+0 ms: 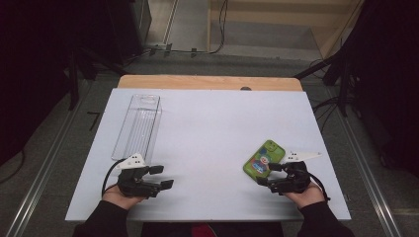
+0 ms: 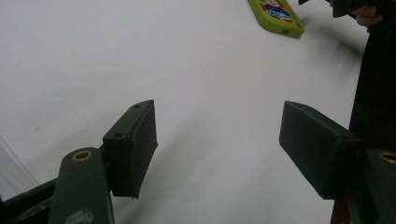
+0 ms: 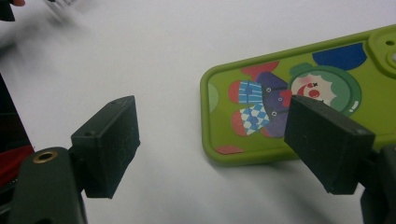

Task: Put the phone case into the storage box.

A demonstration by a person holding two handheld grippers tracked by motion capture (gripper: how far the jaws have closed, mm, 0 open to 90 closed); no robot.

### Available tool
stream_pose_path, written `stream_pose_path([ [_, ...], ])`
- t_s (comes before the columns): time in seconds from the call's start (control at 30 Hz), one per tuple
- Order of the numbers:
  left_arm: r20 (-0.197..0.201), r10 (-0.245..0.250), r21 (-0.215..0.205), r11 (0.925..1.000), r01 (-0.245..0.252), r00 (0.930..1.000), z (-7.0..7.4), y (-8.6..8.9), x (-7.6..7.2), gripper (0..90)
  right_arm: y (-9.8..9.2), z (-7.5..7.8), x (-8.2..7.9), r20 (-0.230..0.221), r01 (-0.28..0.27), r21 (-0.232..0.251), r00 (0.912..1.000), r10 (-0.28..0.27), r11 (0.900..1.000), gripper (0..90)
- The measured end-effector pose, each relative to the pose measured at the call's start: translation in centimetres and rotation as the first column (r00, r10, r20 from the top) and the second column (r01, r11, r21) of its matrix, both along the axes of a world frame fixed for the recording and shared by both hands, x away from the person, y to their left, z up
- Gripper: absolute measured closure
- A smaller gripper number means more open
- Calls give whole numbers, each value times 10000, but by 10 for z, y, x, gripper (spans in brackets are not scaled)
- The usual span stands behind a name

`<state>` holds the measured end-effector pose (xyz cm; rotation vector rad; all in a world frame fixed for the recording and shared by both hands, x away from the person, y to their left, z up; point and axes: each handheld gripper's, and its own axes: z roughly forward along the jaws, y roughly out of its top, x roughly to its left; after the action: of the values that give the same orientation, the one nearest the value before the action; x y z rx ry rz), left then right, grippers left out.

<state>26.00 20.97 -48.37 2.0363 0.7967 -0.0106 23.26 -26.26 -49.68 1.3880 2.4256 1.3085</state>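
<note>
A green phone case (image 1: 264, 158) with a clown picture lies flat on the white table at the right. My right gripper (image 1: 268, 175) rests just below its near end, open; in the right gripper view the green phone case (image 3: 299, 107) lies beyond and partly behind the right jaw, with nothing between the jaws. My left gripper (image 1: 162, 177) sits near the table's front left, open over bare table. In the left gripper view the green phone case (image 2: 276, 14) lies far off at the top, and my left gripper (image 2: 217, 140) holds nothing.
A clear plastic box (image 1: 138, 126) stands at the left behind the left gripper. The white table (image 1: 212, 123) ends in a wooden strip at the back. Dark equipment and cables surround the table on the floor.
</note>
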Motion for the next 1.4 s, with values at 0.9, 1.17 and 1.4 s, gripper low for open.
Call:
stream_pose_path([
  [0.9,-113,-22,-94,10000,21,9999,-1,2,-1,287,-2,-1,1,-261,-74,57,9996,75,10000,195],
  [1.17,-86,-15,-99,10000,14,10000,-1,2,-2,287,-2,-1,1,-245,-91,76,9997,93,9999,195],
  [1.4,-101,-19,-118,9999,17,9999,-1,2,-2,287,-2,-1,1,-235,-98,40,9997,99,9999,195],
])
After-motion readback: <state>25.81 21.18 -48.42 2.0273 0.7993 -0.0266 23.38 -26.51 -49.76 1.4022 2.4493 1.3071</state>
